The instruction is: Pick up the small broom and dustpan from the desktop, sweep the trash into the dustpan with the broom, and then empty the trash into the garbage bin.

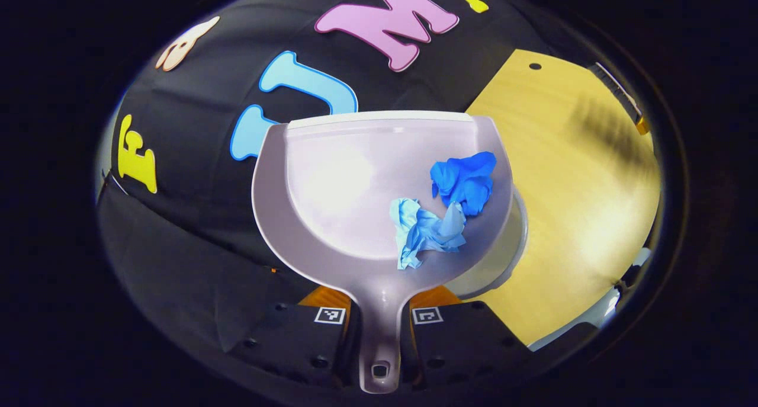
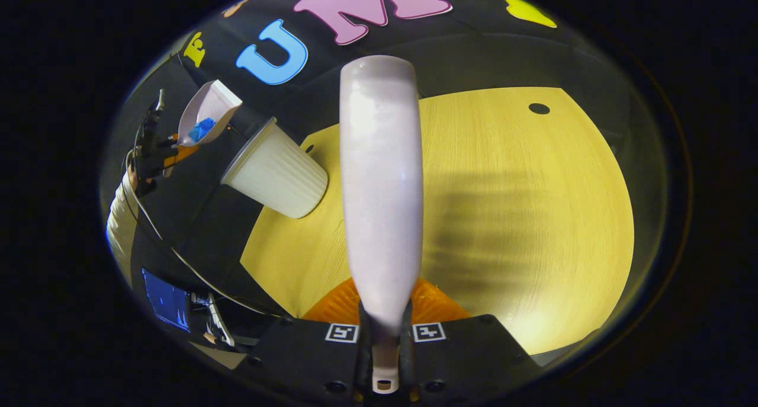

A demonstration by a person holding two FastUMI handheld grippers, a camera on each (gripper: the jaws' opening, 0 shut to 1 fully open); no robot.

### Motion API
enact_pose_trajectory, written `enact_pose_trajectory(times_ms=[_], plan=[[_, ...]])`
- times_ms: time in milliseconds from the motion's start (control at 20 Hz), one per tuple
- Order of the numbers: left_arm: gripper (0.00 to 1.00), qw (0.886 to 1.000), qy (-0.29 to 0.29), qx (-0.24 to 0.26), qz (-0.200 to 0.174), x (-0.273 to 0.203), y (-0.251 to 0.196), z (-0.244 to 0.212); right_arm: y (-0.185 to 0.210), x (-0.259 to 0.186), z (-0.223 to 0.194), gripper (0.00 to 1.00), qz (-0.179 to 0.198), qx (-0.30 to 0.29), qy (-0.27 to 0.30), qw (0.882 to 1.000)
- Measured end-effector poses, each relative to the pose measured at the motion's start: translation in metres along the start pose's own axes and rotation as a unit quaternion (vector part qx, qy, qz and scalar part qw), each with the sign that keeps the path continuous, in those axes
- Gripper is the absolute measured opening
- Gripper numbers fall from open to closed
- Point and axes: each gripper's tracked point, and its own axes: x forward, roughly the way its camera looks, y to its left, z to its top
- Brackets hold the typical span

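In the left gripper view my left gripper [image 1: 379, 324] is shut on the handle of a pale translucent dustpan [image 1: 331, 194], held up in the air. A dark blue crumpled scrap [image 1: 465, 179] and a light blue one [image 1: 423, 232] lie in its pan. Under the pan's right edge peeks the white rim of the garbage bin [image 1: 509, 247]. In the right gripper view my right gripper [image 2: 382, 336] is shut on the handle of the small white broom [image 2: 381, 182], which points forward over the wooden desktop [image 2: 521, 217]. Far left there, the dustpan [image 2: 207, 117] hovers by the white ribbed bin [image 2: 275, 173].
The yellow wooden desktop [image 1: 580, 205] has a dark hole [image 2: 539, 108] near its far edge. A person's white sleeve [image 2: 121, 217] and a cable show at the far left of the right gripper view. Black cloth walls stand behind the desk.
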Motion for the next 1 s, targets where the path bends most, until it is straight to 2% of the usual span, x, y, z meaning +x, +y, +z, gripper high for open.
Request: enact_pose_trajectory(times_ms=[200, 400, 500, 600, 700, 750, 800, 900, 950, 1000], plan=[[0.25, 0.994, 0.062, 0.083, 0.044, 0.026, -0.019, -0.017, 0.0, -0.002, -0.001, 0.18, -0.005, 0.004, 0.002, 1.0], [0.25, 0.974, 0.091, 0.178, 0.109, 0.048, -0.034, -0.046, -0.002, -0.005, 0.001, 0.18, -0.008, -0.005, 0.009, 1.0], [0.25, 0.951, 0.099, 0.247, 0.158, 0.056, -0.04, -0.06, -0.001, -0.005, 0.001, 0.18, -0.006, -0.008, 0.014, 1.0], [0.25, 0.92, 0.108, 0.313, 0.207, 0.064, -0.042, -0.074, -0.001, -0.006, 0.001, 0.18, -0.002, -0.01, 0.017, 1.0], [0.25, 0.894, 0.112, 0.359, 0.244, 0.071, -0.049, -0.085, -0.004, -0.006, 0.0, 0.18, -0.005, -0.02, 0.021, 1.0], [0.25, 0.886, 0.109, 0.372, 0.256, 0.074, -0.054, -0.092, -0.005, -0.006, -0.001, 0.18, -0.007, -0.026, 0.025, 0.999], [0.23, 0.882, 0.102, 0.378, 0.264, 0.074, -0.056, -0.091, -0.006, -0.005, -0.002, 0.18, -0.008, -0.03, 0.027, 0.999], [0.24, 0.888, 0.071, 0.364, 0.272, 0.07, -0.053, -0.09, -0.006, -0.006, -0.002, 0.18, -0.008, -0.034, 0.031, 0.999], [0.25, 0.899, 0.055, 0.342, 0.268, 0.065, -0.053, -0.087, -0.006, -0.007, -0.003, 0.18, -0.007, -0.034, 0.031, 0.999], [0.25, 0.916, 0.037, 0.305, 0.256, 0.058, -0.053, -0.082, -0.005, -0.008, -0.003, 0.18, -0.008, -0.034, 0.031, 0.999]])
